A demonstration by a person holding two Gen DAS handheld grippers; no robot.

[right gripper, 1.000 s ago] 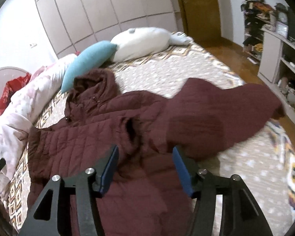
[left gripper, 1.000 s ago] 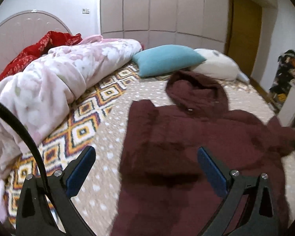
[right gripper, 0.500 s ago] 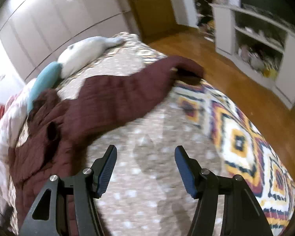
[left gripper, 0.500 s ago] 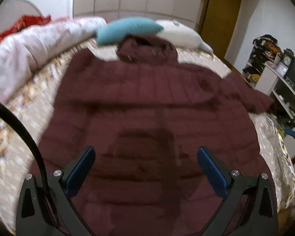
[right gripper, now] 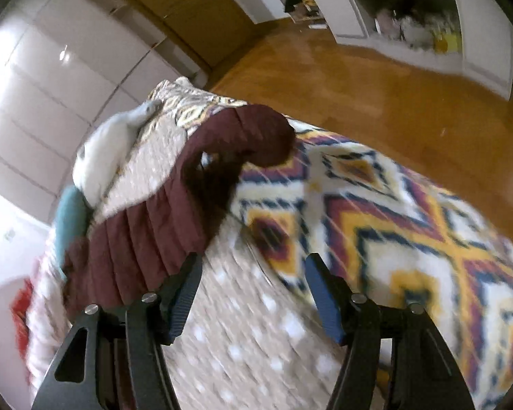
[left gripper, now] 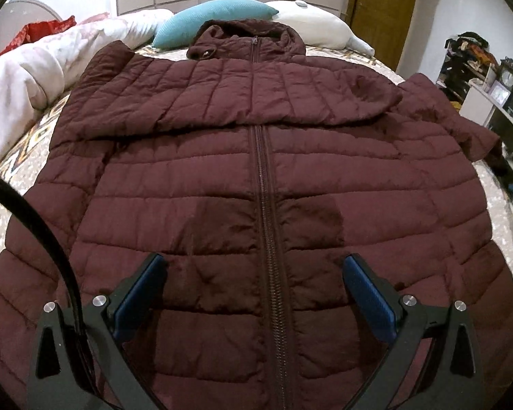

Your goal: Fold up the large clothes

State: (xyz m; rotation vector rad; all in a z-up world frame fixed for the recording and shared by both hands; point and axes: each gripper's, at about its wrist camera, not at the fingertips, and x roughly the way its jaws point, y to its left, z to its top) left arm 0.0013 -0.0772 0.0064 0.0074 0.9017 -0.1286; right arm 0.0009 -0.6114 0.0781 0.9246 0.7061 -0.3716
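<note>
A maroon quilted hooded jacket (left gripper: 263,157) lies front up on the bed, zipper closed, hood toward the pillows. Its left sleeve is folded across the chest. My left gripper (left gripper: 254,273) is open and empty, hovering over the jacket's lower front, astride the zipper. In the right wrist view the jacket's other sleeve (right gripper: 174,212) stretches out toward the bed's edge, its cuff (right gripper: 266,136) on the patterned blanket. My right gripper (right gripper: 251,280) is open and empty, just beside that sleeve, over the dotted bedspread (right gripper: 256,324).
A teal pillow (left gripper: 215,17) and a white pillow (left gripper: 318,27) lie beyond the hood. A pink-white duvet (left gripper: 27,68) is heaped on the left. A patterned blanket (right gripper: 393,212) covers the bed's edge, with wooden floor (right gripper: 376,78) and white shelves (right gripper: 427,27) beyond.
My left gripper swung from the bed's left side to centre over the jacket. My right gripper swung right from the jacket body toward the outstretched sleeve and bed edge. Both stayed open.
</note>
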